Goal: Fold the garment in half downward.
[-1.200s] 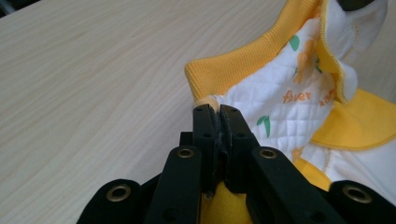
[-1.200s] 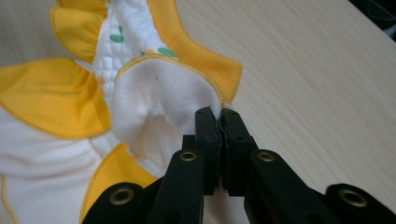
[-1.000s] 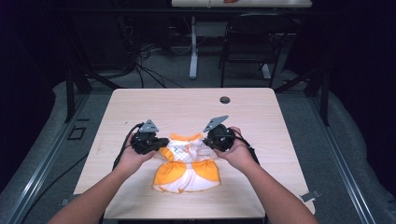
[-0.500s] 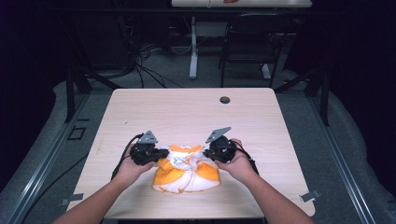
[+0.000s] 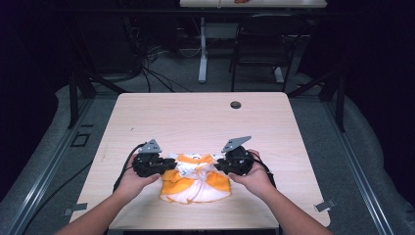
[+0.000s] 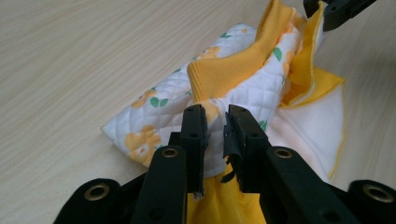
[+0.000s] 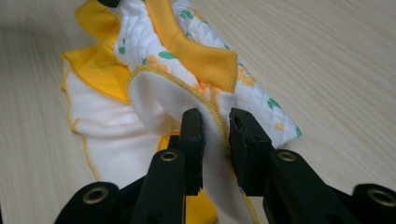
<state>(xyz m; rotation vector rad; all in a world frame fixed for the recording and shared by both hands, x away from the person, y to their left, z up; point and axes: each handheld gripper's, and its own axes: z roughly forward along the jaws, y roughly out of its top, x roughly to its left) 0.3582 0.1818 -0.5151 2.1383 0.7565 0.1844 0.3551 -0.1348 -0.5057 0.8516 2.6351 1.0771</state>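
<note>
Quilted yellow-and-white baby garment [image 5: 195, 178] is lying bunched near the near edge of the wooden table [image 5: 195, 117], folded over on itself. Left gripper [image 5: 169, 165] and right gripper [image 5: 220, 165] are sitting at its far corners, jaws having just been opening, now slightly parted with cloth loose between them, so this looks like the release after a fold. Next move probably calls for backing both grippers clear without dragging cloth.

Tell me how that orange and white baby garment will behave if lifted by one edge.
The garment would probably droop and unfold: it lies in soft, loose folds. Its quilted fabric looks thin, so likely light. The ribbed cuff seems grippy, not slippery.
</note>
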